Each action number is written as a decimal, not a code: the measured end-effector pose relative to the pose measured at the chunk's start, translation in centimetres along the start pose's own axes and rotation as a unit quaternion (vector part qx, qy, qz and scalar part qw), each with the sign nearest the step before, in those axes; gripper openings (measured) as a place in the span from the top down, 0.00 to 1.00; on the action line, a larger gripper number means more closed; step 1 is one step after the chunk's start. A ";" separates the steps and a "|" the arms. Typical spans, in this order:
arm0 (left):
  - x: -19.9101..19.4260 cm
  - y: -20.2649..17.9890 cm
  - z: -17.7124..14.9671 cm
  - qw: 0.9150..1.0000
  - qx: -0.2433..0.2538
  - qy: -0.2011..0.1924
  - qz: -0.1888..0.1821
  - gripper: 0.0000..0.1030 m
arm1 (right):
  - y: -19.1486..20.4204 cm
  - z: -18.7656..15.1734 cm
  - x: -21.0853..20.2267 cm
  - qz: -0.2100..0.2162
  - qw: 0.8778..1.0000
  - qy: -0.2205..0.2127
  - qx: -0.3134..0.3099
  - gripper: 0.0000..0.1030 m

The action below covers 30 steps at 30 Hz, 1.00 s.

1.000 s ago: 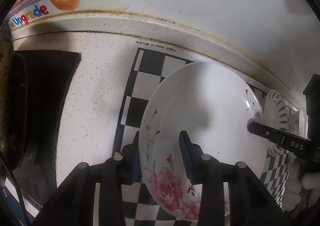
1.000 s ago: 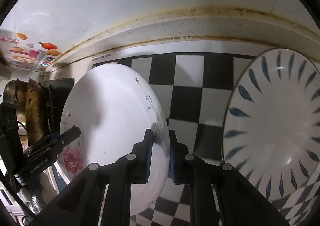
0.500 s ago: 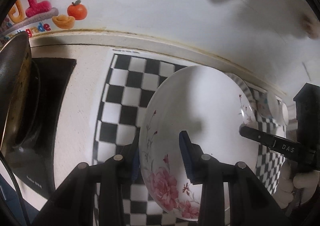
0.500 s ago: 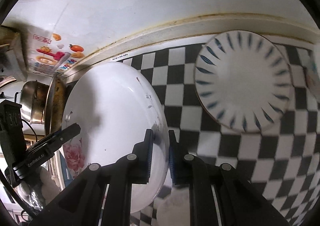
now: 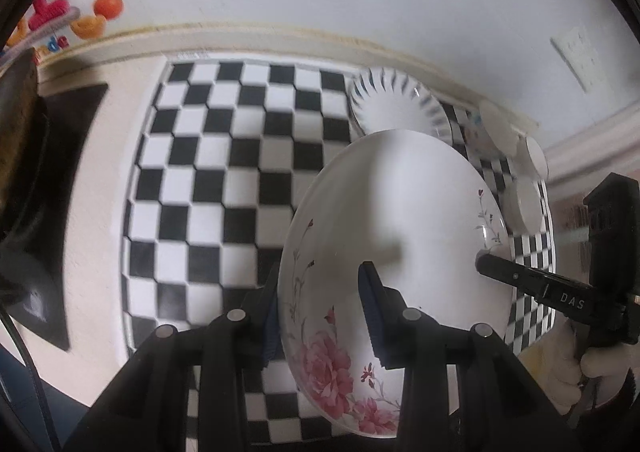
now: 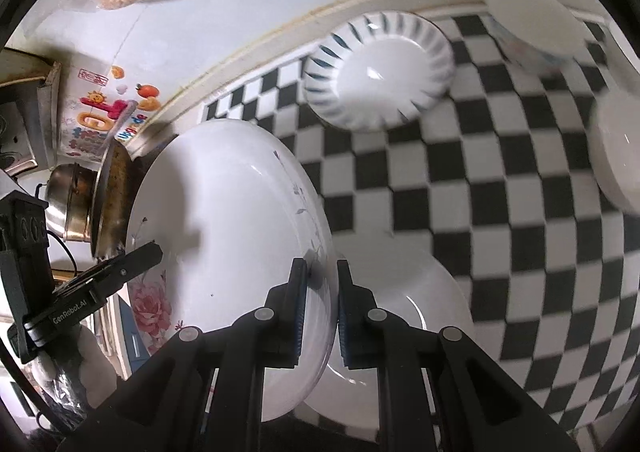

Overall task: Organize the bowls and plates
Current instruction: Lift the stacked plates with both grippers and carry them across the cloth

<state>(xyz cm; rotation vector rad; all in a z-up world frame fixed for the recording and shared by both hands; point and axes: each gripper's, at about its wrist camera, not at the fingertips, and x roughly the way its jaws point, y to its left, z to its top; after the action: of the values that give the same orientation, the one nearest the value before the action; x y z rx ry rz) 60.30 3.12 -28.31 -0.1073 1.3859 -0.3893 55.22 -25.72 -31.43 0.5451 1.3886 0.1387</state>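
Both grippers pinch the flower plate (image 5: pixel 400 236) by opposite edges, left gripper (image 5: pixel 320 316) and right gripper (image 6: pixel 320 304), holding it tilted above the checkered mat (image 5: pixel 224 172). The striped plate (image 6: pixel 380 72) sits near the wall.

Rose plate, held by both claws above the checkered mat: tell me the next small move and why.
Probably carry the rose plate sideways until it hangs over the plain white plate lying on the checkered mat, then lower it. The left claw and the right claw each clamp opposite rims, so the plate is aloft, and that plain plate looks like the nearest base for a stack.
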 end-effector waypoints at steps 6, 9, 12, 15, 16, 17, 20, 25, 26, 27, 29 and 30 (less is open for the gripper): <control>3.1 -1.9 -2.5 0.999 0.008 0.037 -0.004 0.68 | -4.4 -4.2 0.7 -0.008 0.999 0.016 0.028 0.85; 5.2 -2.7 -3.5 0.998 0.014 0.063 0.003 0.68 | -5.9 -5.5 1.4 -0.015 0.999 0.025 0.037 0.85; 7.0 -3.5 -4.1 0.996 0.026 0.083 0.013 0.68 | -7.2 -6.5 1.9 -0.026 0.998 0.028 0.042 0.85; 8.1 -4.1 -4.6 0.995 0.037 0.095 0.022 0.68 | -8.3 -7.0 2.2 -0.036 0.998 0.028 0.046 0.85; 8.6 -4.4 -4.7 0.994 0.041 0.101 0.026 0.68 | -8.7 -7.1 2.2 -0.037 0.998 0.028 0.050 0.85; 8.8 -4.4 -4.8 0.993 0.041 0.104 0.027 0.68 | -8.9 -7.1 2.3 -0.038 0.998 0.029 0.050 0.85; 9.8 -4.7 -4.9 0.992 0.043 0.114 0.038 0.68 | -9.2 -6.9 2.8 -0.046 0.997 0.034 0.045 0.85; 10.9 -5.4 -5.1 0.989 0.050 0.127 0.051 0.68 | -9.6 -6.5 3.0 -0.055 0.997 0.038 0.046 0.85; 11.0 -5.6 -5.1 0.989 0.050 0.127 0.052 0.67 | -9.6 -6.4 3.0 -0.057 0.997 0.038 0.045 0.85; 11.0 -5.6 -5.1 0.989 0.048 0.129 0.052 0.67 | -9.6 -6.3 2.9 -0.059 0.997 0.036 0.040 0.85; 11.2 -5.5 -5.0 0.989 0.042 0.133 0.048 0.67 | -9.6 -6.2 2.8 -0.060 0.997 0.037 0.038 0.86; 11.3 -5.5 -4.9 0.989 0.040 0.135 0.048 0.67 | -9.5 -6.1 2.8 -0.062 0.997 0.037 0.035 0.86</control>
<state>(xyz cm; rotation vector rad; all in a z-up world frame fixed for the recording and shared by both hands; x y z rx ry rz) 55.86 -4.96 -38.17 0.0803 1.6333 -0.3882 47.83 -31.12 -38.62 0.5140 1.4999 0.0109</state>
